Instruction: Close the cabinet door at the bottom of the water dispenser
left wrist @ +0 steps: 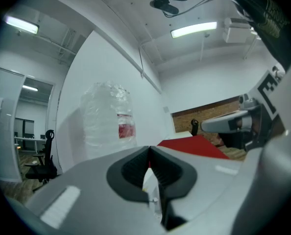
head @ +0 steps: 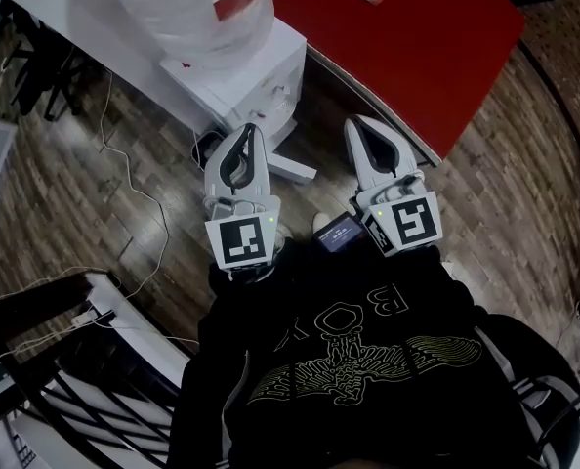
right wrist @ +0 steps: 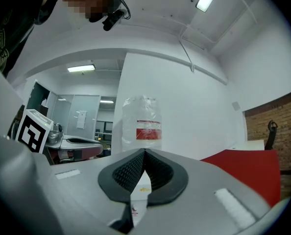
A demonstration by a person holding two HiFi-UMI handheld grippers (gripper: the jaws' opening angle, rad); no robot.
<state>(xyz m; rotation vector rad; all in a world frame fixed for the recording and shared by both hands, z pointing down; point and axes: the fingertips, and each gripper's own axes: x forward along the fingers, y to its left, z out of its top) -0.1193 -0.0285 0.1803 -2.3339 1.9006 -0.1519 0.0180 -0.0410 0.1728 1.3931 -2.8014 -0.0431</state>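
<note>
Both grippers pinched shut and empty, held before the open water dispenser

Nearest, a person's black sweatshirt (head: 349,360) fills the bottom of the head view, and both grippers are held out from it side by side. The left gripper (head: 248,127) has its jaws pressed tip to tip with nothing between them, as the left gripper view (left wrist: 149,148) shows. The right gripper (head: 353,122) is likewise pinched together and empty in the right gripper view (right wrist: 144,152). Just past the tips, low over the wooden floor (head: 75,164), the white cabinet door (head: 288,167) stands swung out from the foot of the water dispenser (head: 241,71), between the two grippers and touched by neither. A clear water bottle (head: 187,8) sits on top of the dispenser. To the right lies a red tabletop (head: 407,37).
</note>
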